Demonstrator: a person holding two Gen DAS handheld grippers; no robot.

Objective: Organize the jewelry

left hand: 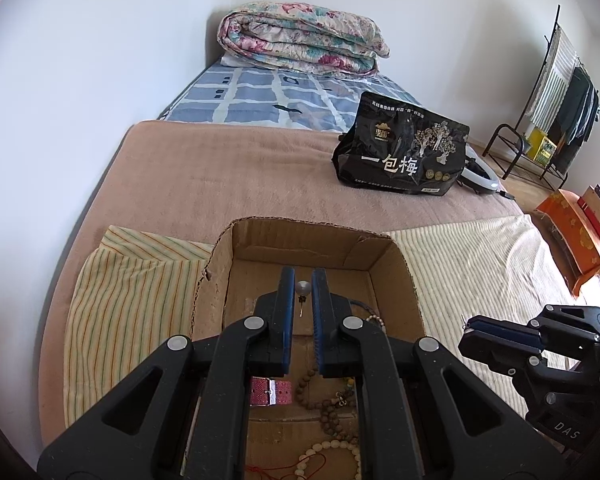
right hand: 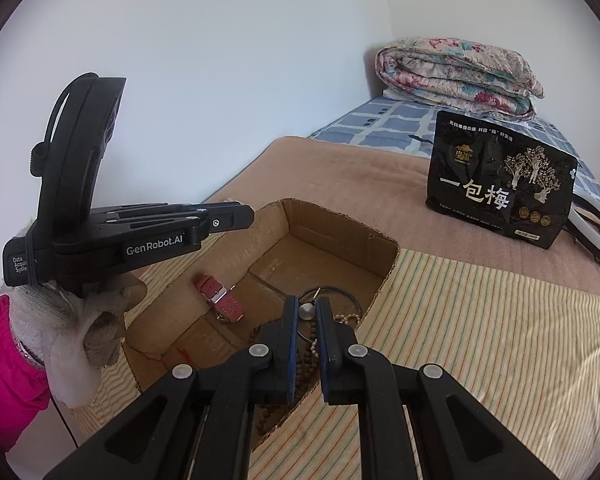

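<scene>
Over the box on the bed, each gripper, left and right, has jaws pinching a pearl earring; lower before releasing, clear of the beads.

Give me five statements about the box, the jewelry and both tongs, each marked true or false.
1. The left tongs grip a small silver bead earring. True.
2. The cardboard box sits on a wooden table. False: it rests on a striped cloth on a bed.
3. A pink watch strap lies inside the box. True.
4. The black snack bag lies inside the box. False: it stands on the bed beyond the box.
5. The right tongs are wide open and hold nothing. False: they pinch a round silver piece.
</scene>
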